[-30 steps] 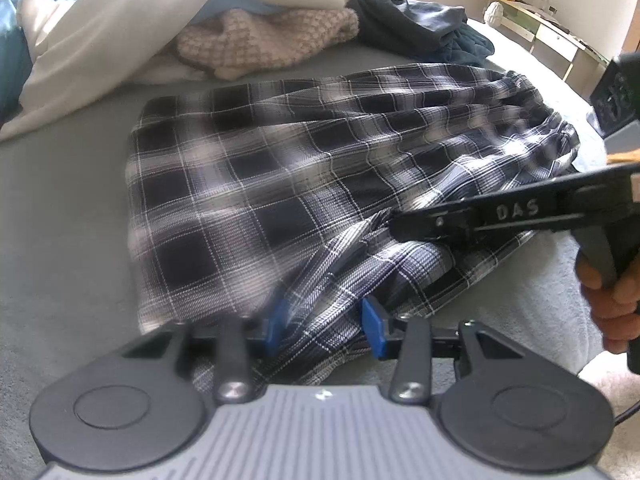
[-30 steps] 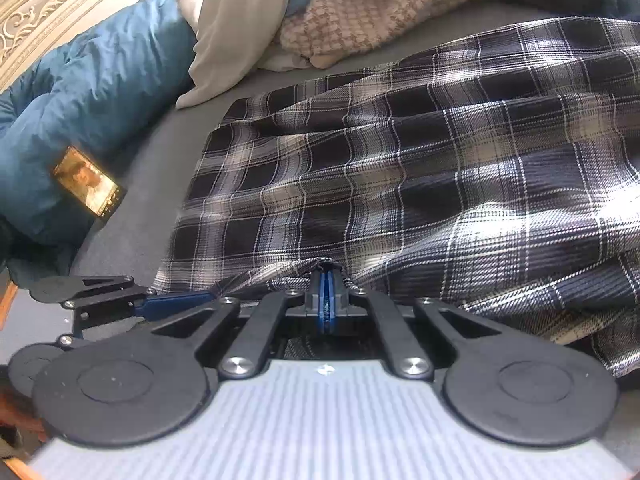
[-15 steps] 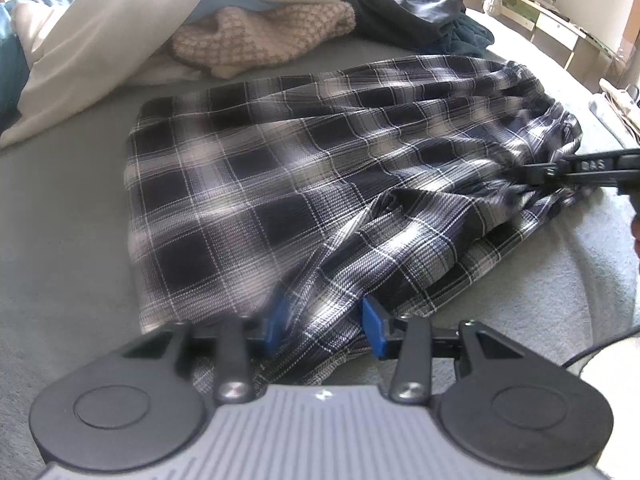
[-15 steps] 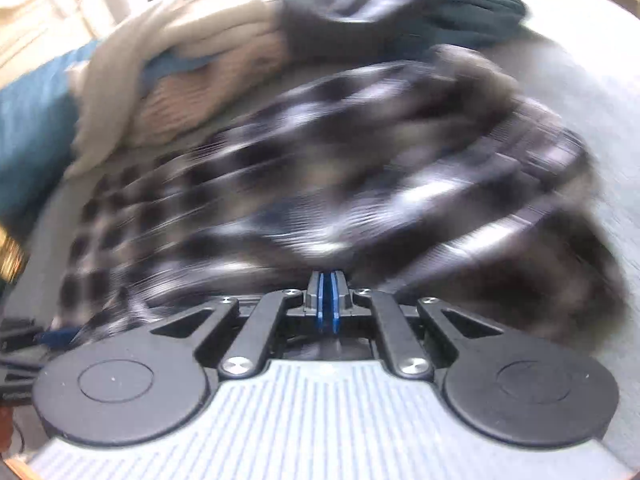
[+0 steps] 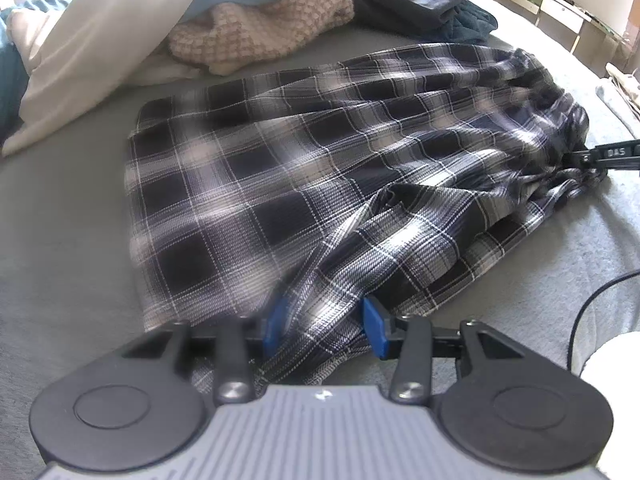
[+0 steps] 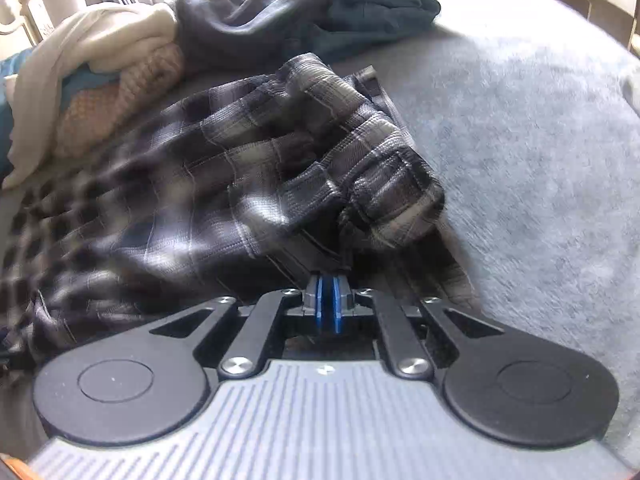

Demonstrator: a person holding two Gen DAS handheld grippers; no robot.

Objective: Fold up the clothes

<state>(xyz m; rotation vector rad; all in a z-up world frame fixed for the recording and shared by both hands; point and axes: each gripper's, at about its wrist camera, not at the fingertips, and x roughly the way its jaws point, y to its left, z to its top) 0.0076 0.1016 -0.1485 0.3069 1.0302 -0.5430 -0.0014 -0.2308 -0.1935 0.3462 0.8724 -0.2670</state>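
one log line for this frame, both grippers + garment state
left gripper: jaws part-open around plaid garment hem | right gripper: shut on plaid garment edge | garment: bunched on grey bed, unfolded

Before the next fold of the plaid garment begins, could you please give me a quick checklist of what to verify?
1. Right gripper shut on plaid garment: ok.
2. Left gripper pinching the near hem: cannot tell; cloth lies between apart jaws.
3. Garment flat: not ok, bunched at the right gripper.
4. Bare bed beside the garment: ok.
5. Clothes pile apart from the garment: ok.
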